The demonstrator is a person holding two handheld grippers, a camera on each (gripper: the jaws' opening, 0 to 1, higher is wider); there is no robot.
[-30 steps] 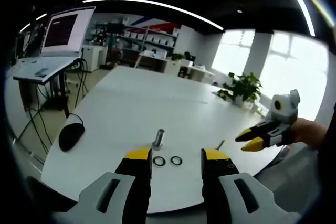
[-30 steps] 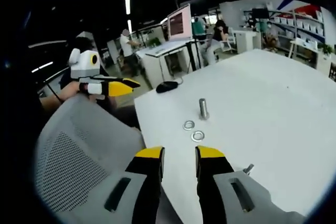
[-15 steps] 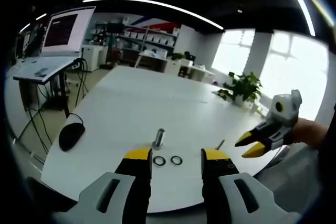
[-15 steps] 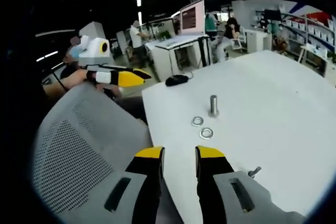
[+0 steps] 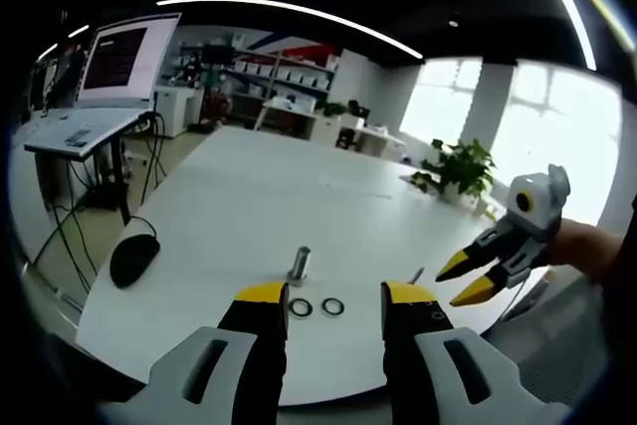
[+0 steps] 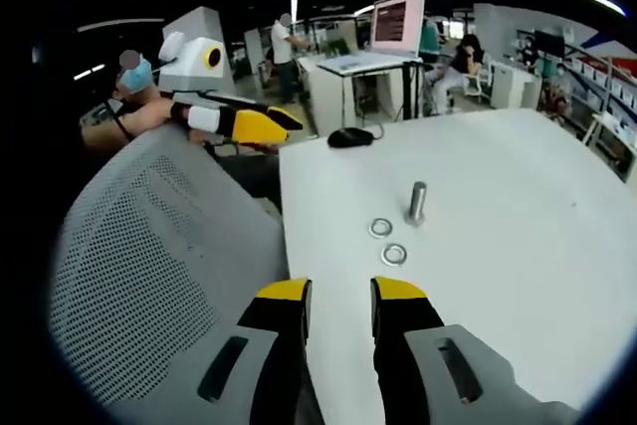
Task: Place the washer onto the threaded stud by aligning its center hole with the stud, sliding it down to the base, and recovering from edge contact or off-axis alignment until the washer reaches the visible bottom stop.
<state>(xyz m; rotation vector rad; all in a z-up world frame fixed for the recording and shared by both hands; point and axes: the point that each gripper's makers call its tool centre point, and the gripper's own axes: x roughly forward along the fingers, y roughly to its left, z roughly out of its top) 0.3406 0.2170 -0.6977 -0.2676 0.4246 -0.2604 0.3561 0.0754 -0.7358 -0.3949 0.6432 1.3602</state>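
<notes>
left gripper view is showing my left gripper (image 5: 336, 298) hanging open and empty above two washers (image 5: 317, 307) beside the stud (image 5: 299, 264), my right gripper (image 5: 465, 277) hovering open too.

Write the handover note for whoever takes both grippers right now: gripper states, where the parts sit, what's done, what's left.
Left gripper: open, empty, held above the near table edge, pointing at the parts.
Right gripper: open, empty, hovering off the table edge over a grey mesh chair.
Threaded stud: upright on the white table, nothing on it.
Two washers: flat on the table beside the stud, apart from it and from each other.
A black mouse sits further off near the table edge.
Done: nothing yet; no washer picked up.
Left: grasp a washer, centre its hole over the stud, slide it down to the base.
</notes>
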